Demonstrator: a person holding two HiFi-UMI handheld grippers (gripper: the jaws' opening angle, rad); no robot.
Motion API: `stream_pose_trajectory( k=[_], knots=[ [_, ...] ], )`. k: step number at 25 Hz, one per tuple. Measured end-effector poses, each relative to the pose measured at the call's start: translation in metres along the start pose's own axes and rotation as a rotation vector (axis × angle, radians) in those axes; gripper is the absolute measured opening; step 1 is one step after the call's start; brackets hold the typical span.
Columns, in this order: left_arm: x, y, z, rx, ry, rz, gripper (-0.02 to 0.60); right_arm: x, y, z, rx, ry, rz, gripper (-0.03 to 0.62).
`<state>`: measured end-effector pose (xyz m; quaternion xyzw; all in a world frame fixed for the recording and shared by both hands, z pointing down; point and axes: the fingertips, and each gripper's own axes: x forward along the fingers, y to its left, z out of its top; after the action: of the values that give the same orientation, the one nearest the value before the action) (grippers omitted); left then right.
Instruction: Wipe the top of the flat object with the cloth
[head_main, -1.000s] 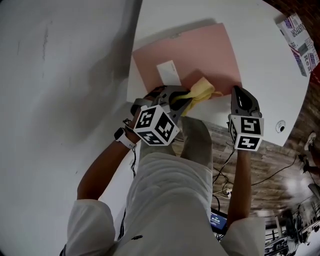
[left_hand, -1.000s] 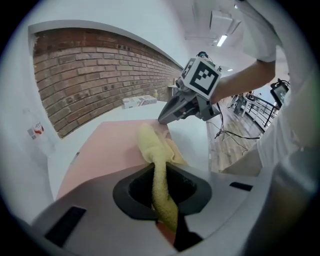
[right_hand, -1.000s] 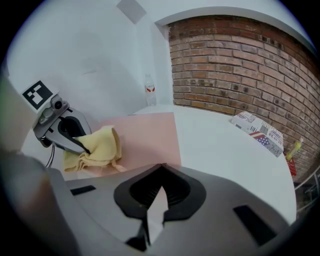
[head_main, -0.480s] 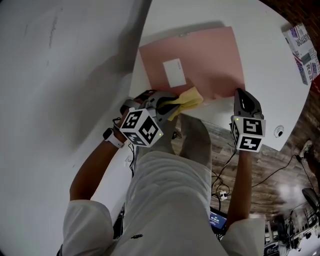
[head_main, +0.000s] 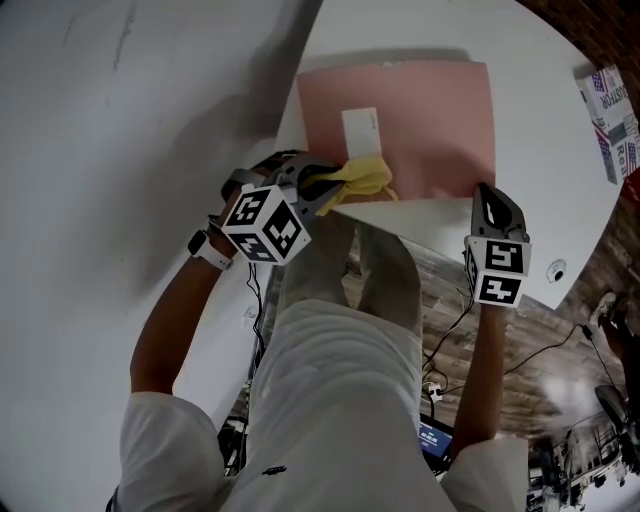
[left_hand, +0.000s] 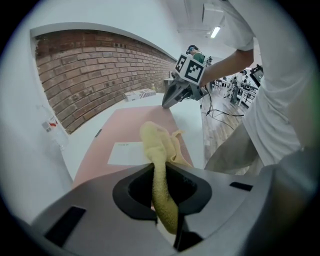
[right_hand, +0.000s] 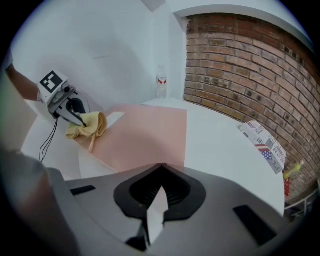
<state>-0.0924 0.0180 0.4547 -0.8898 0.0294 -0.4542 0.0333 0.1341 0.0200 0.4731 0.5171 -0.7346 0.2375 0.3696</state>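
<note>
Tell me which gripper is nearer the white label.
Left. The left gripper, clamping the yellow cloth, sits just beside the white label; the right gripper is at a corner of the pink sheet.

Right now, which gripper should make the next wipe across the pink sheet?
Left. The left gripper is shut on the yellow cloth, which rests on the pink sheet by its near edge. The right gripper carries no cloth and seems to pinch the sheet's near corner.

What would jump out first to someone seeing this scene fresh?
The yellow cloth, clamped in the left gripper, lies bunched on the near left edge of the pink sheet. That sheet lies flat on the white table, and the right gripper sits at its near right corner.
</note>
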Motion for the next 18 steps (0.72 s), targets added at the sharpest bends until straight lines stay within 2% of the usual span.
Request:
stream_pose_trajectory(
  k=[8,14,18],
  knots=[
    [-0.004,0.042,-0.008,-0.002,0.021,0.046,0.061,0.002,0.006,0.005,-0.095,0.072,-0.005,0.008],
    [-0.002,0.082,-0.012,-0.093,0.004,0.085,0.061,0.002,0.007,0.004,-0.110,0.081,0.006,0.008],
    [0.000,0.105,-0.011,-0.079,0.017,0.114,0.061,0.003,0.009,0.005,-0.138,0.097,0.006,0.006]
  ],
)
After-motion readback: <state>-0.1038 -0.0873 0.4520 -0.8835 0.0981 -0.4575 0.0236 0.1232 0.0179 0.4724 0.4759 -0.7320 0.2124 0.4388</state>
